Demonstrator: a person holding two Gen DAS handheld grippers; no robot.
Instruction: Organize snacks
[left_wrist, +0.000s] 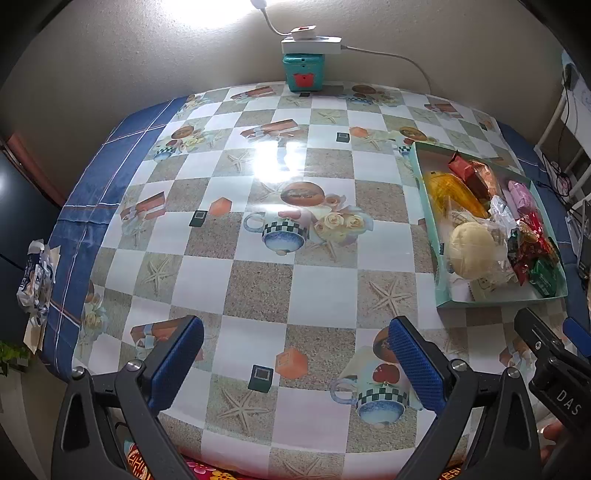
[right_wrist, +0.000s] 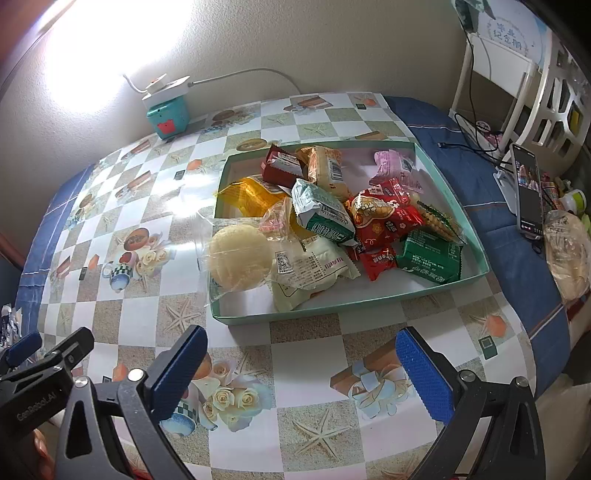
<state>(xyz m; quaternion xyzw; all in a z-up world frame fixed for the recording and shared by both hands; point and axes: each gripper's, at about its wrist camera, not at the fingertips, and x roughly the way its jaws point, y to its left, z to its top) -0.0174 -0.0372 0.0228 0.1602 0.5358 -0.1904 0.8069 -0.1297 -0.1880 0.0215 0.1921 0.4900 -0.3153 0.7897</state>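
Snacks (right_wrist: 325, 218) lie all together in the shallow teal box (right_wrist: 476, 254), which stands on the counter (right_wrist: 295, 369) at about twelve o'clock from the right gripper (right_wrist: 301, 373) and at two o'clock from the left gripper (left_wrist: 295, 363). I see no loose snack on the checked cloth, so I judge the collecting is nearly finished; only tidying inside the box may remain. Both grippers hang above the counter with jaws wide open and hold nothing. A teal device (left_wrist: 303, 72) stands at the far wall, well apart. A phone (right_wrist: 528, 192) stands beside the box at two o'clock. Nothing blocks the way.
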